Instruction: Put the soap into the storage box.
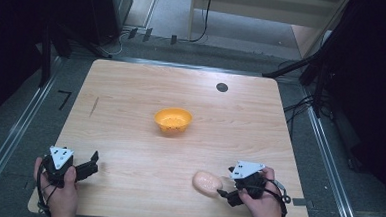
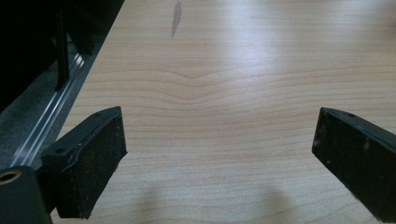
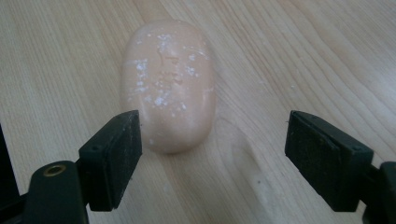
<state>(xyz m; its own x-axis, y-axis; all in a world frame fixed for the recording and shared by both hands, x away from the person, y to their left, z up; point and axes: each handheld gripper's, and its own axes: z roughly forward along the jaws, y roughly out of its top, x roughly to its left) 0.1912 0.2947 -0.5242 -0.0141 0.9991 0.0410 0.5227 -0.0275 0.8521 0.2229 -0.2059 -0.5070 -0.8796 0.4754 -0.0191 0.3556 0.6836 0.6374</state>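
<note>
entry: pink soap bar (image 3: 168,86) lies flat on the worktop (image 1: 131,110), well toward my side of the orange bowl (image 1: 173,120) and a little to its right. right gripper (image 3: 212,154) points along the bar's long axis; its fingers (image 3: 119,151) stand moderately apart, holding nothing, with the bar's near end just ahead of the tips and nearer the left one. not centred, so i judge a small sideways correction is needed before closing, or one pad meets the bar first and pushes it askew. approach is low and level because the bar is flat and likely slippery. left gripper (image 2: 217,154) rests far left of the bowl, fingers wide, nothing between them, parked clear of the reach.
</note>
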